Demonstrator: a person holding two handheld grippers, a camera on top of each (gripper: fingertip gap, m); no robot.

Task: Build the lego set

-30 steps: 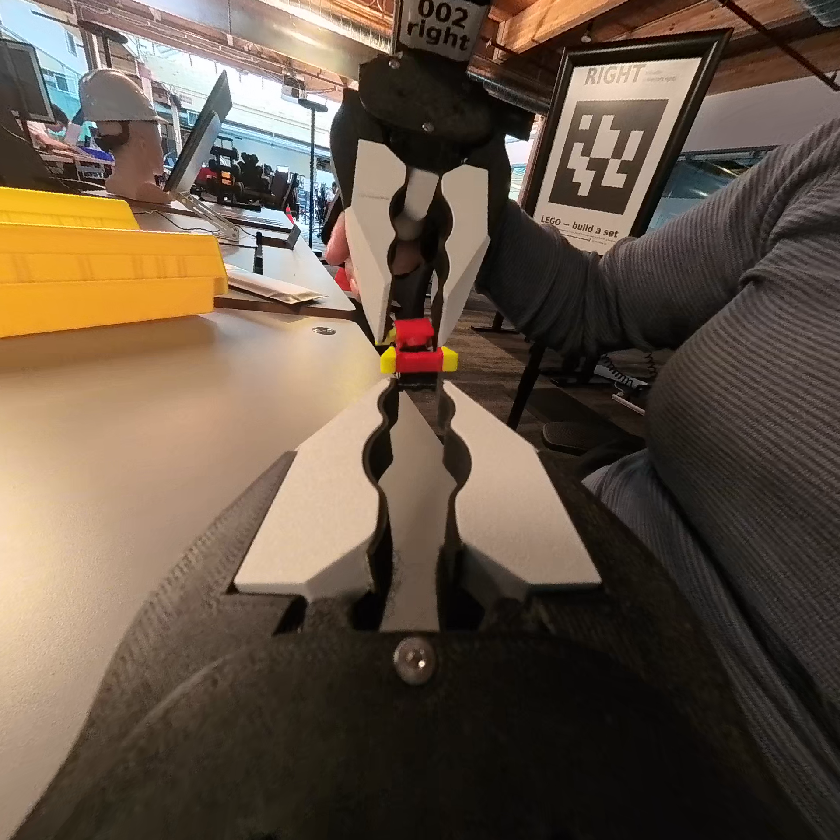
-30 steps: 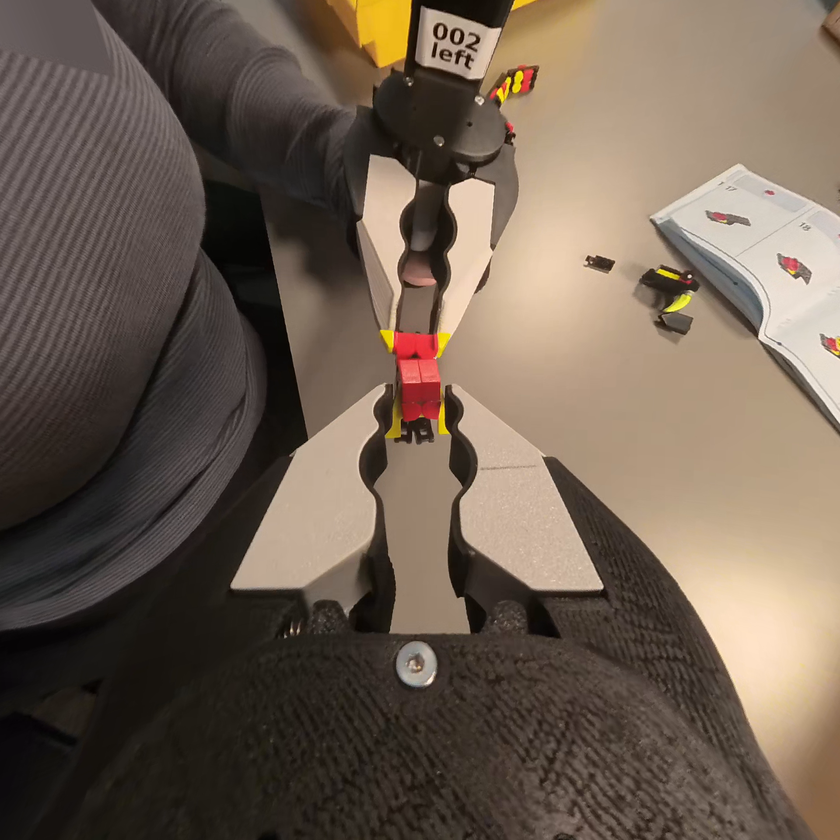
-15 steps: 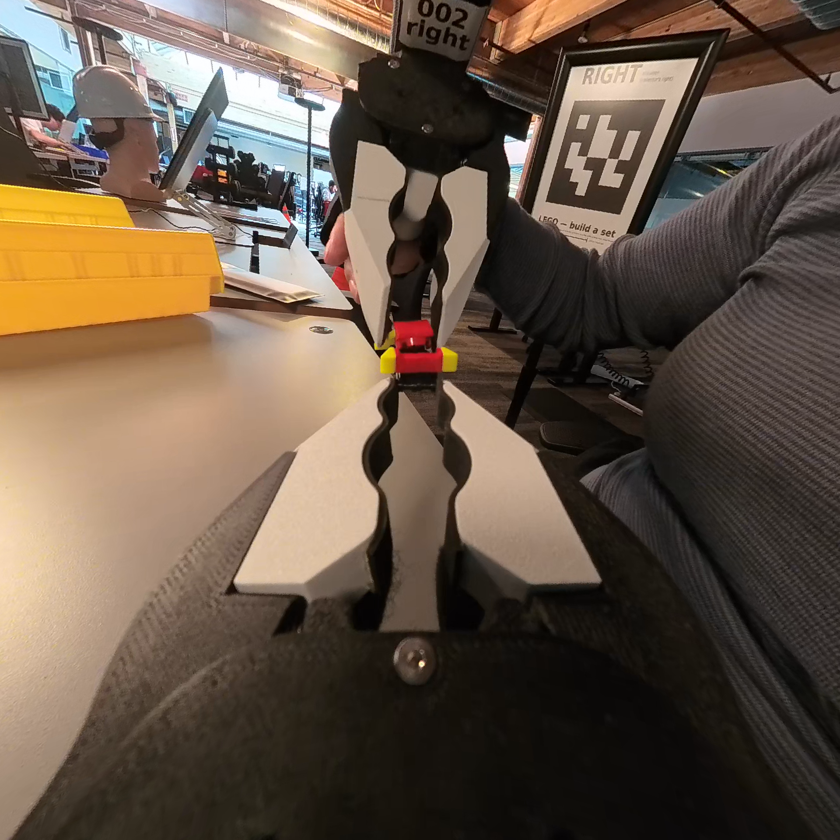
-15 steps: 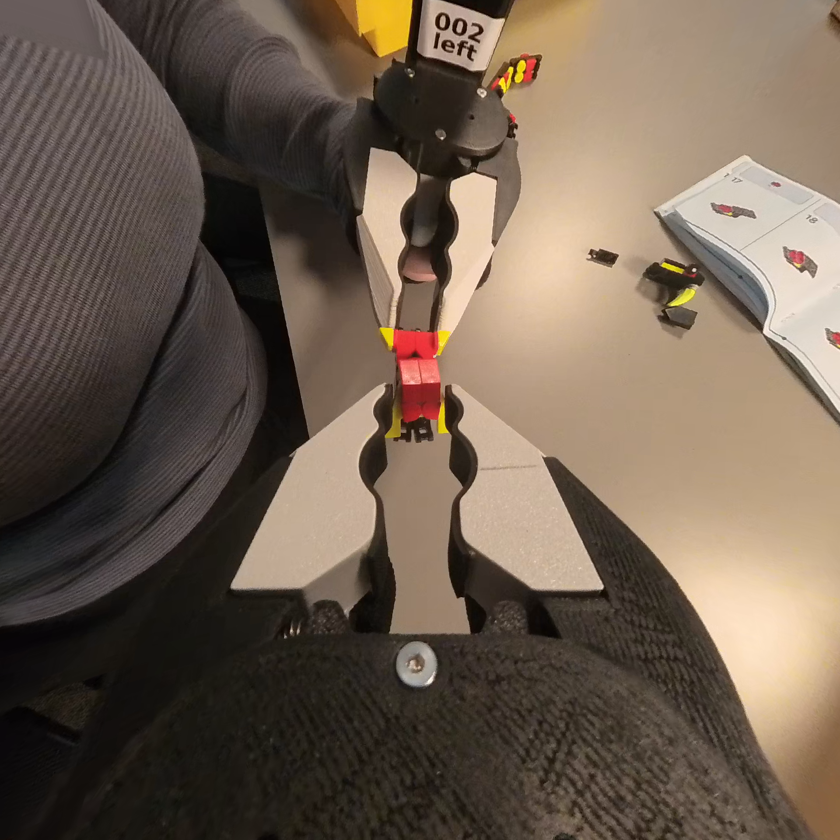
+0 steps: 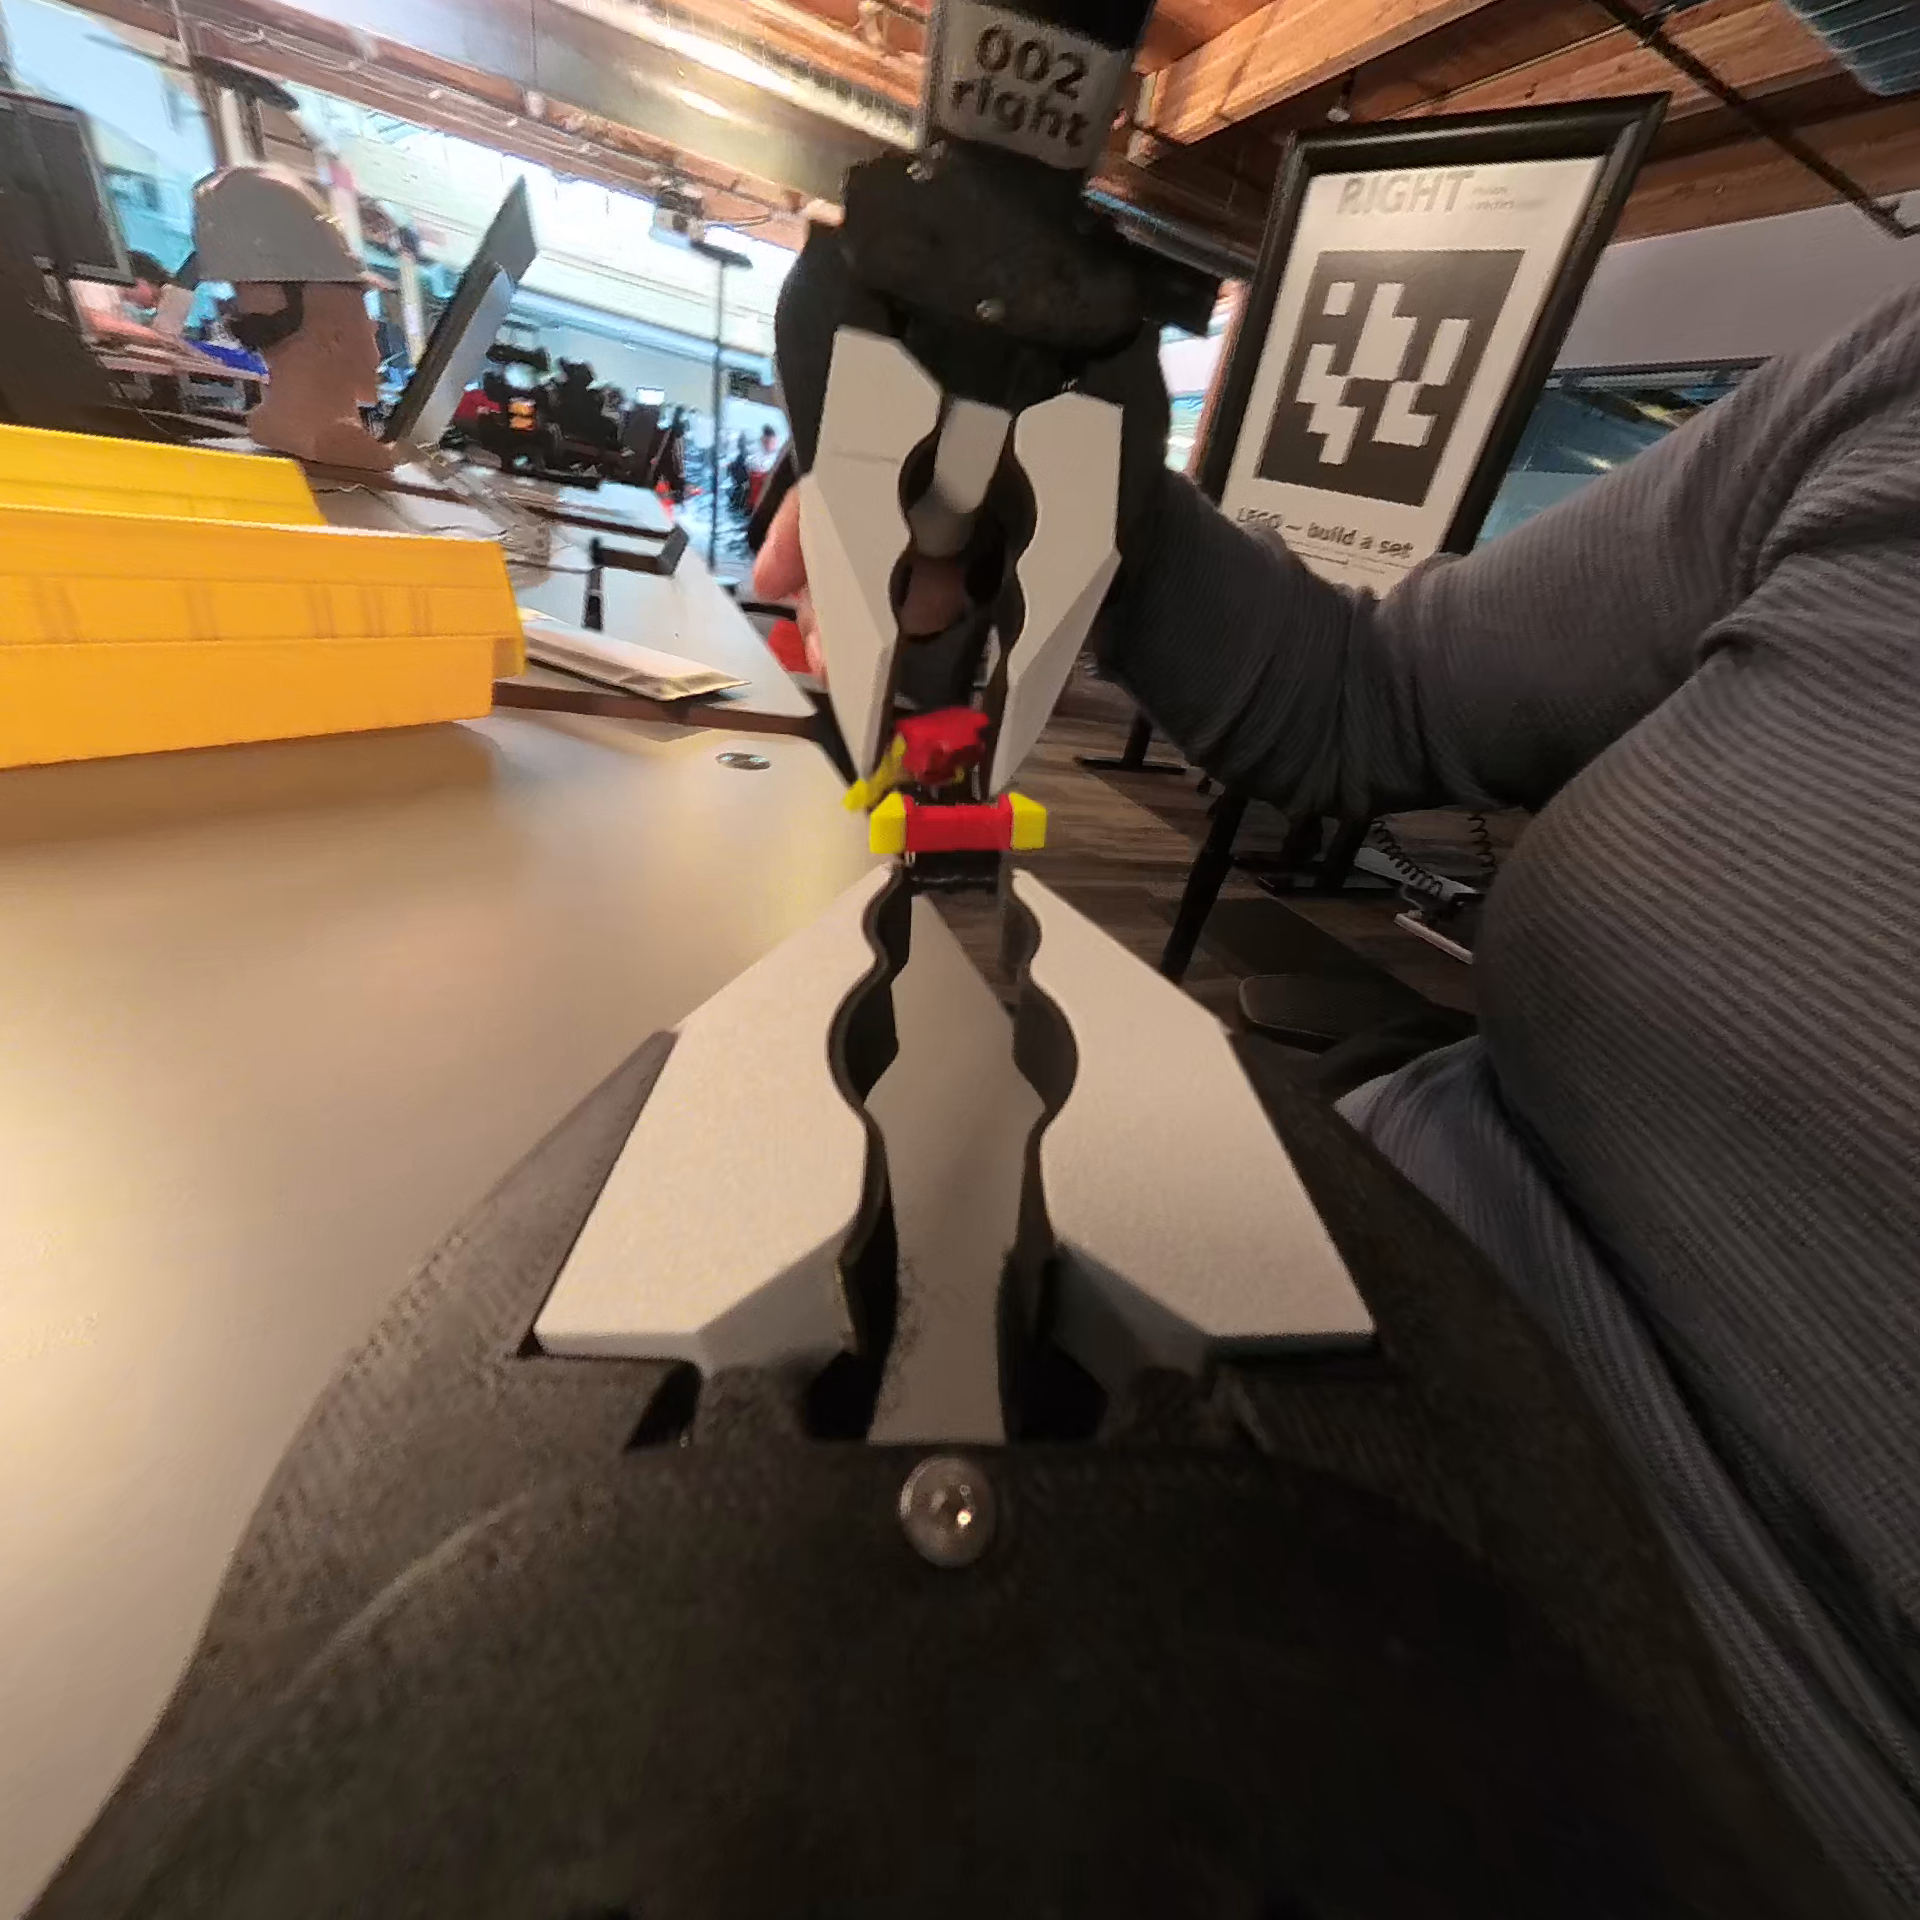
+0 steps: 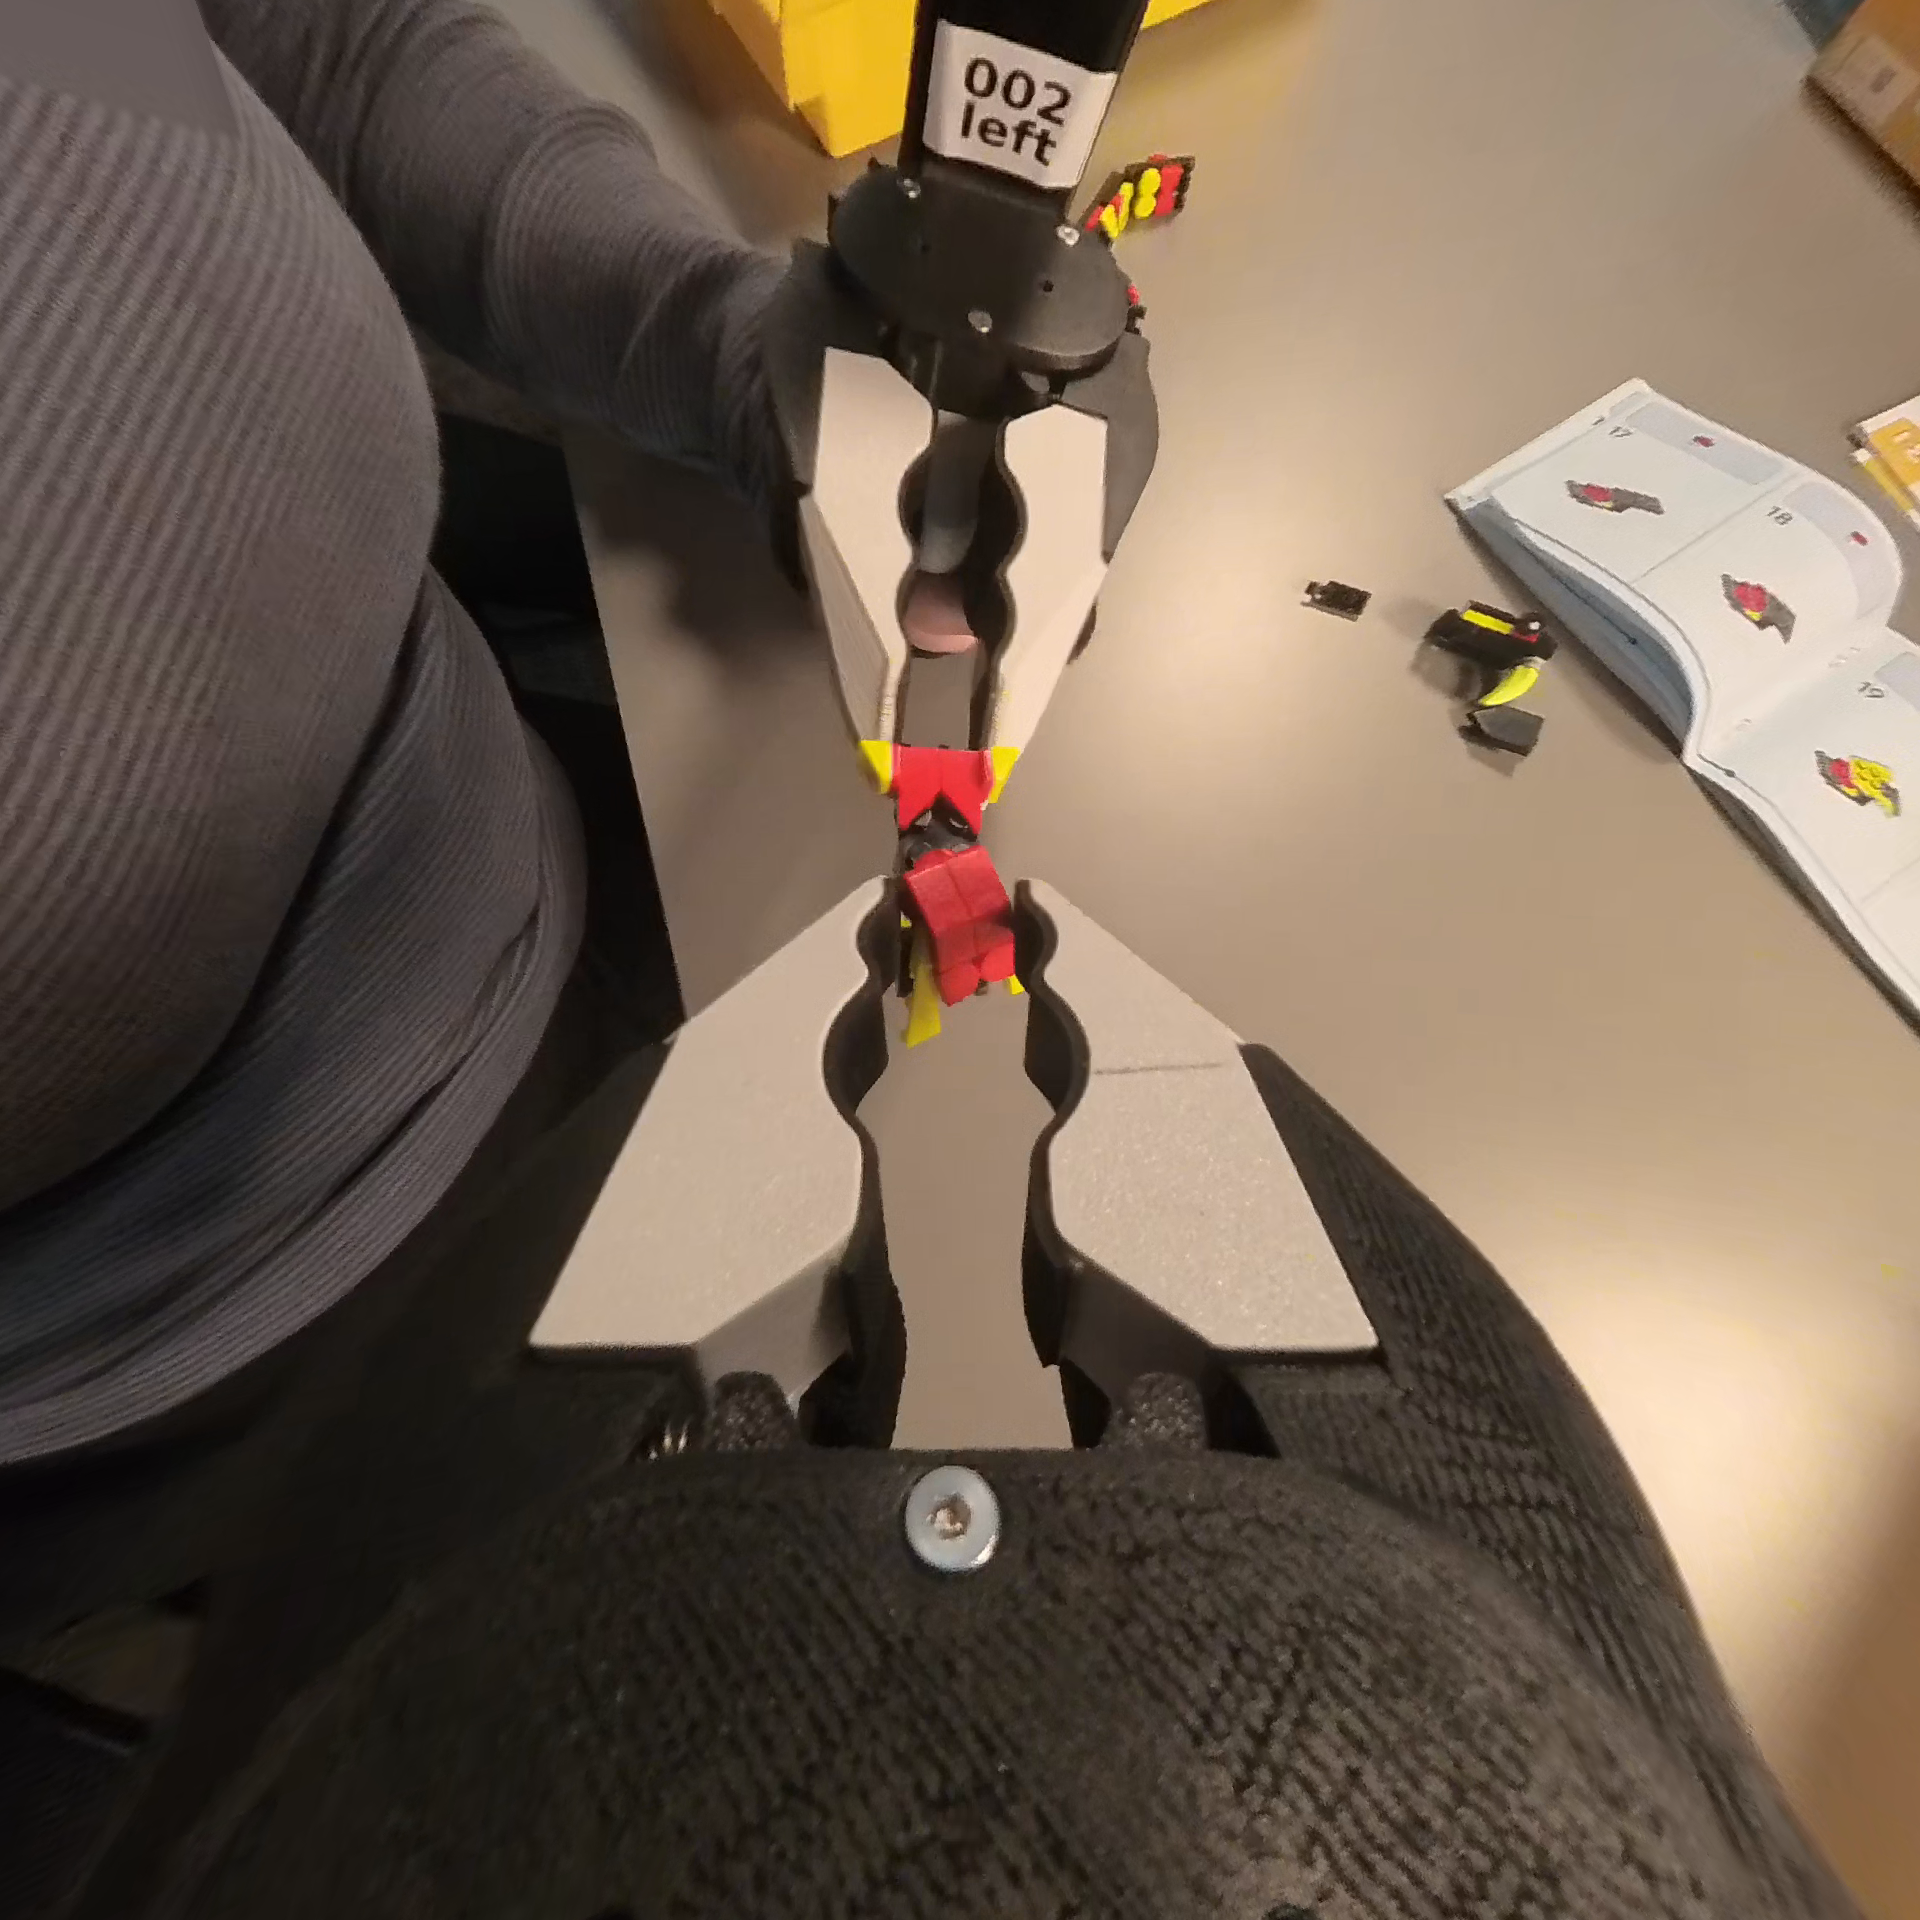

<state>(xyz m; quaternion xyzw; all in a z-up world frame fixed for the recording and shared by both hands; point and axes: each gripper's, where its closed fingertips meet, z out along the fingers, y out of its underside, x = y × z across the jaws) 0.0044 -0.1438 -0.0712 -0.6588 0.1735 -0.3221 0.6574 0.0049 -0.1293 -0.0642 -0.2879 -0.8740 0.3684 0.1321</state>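
My left gripper (image 5: pixel 951 883) is shut on a small red and yellow lego part (image 5: pixel 956 826). My right gripper (image 6: pixel 951 899) faces it tip to tip and is shut on a red lego block assembly (image 6: pixel 956 925) with yellow and black bits. The red block sits tilted between the jaws. A dark piece shows between the two parts where they meet. In the right wrist view the left gripper (image 6: pixel 940 743) comes from above with its part (image 6: pixel 940 779). In the left wrist view the right gripper (image 5: pixel 930 753) comes from above with the red block (image 5: pixel 940 740). Both are held above the table's near edge.
An open instruction booklet (image 6: pixel 1714 644) lies at the right of the grey table (image 6: pixel 1351 935). Loose black and yellow pieces (image 6: pixel 1486 665) and a small black piece (image 6: pixel 1337 597) lie beside it. A red and yellow sub-build (image 6: pixel 1138 203) and a yellow bin (image 5: pixel 208 623) stand farther back. The person's torso is close on one side. Less than 4 cm separates the two grippers' tips.
The red block in my right gripper has tilted and twisted against the left-held part, and a yellow blade now sticks out beside it. Both grippers stay shut and tip to tip.
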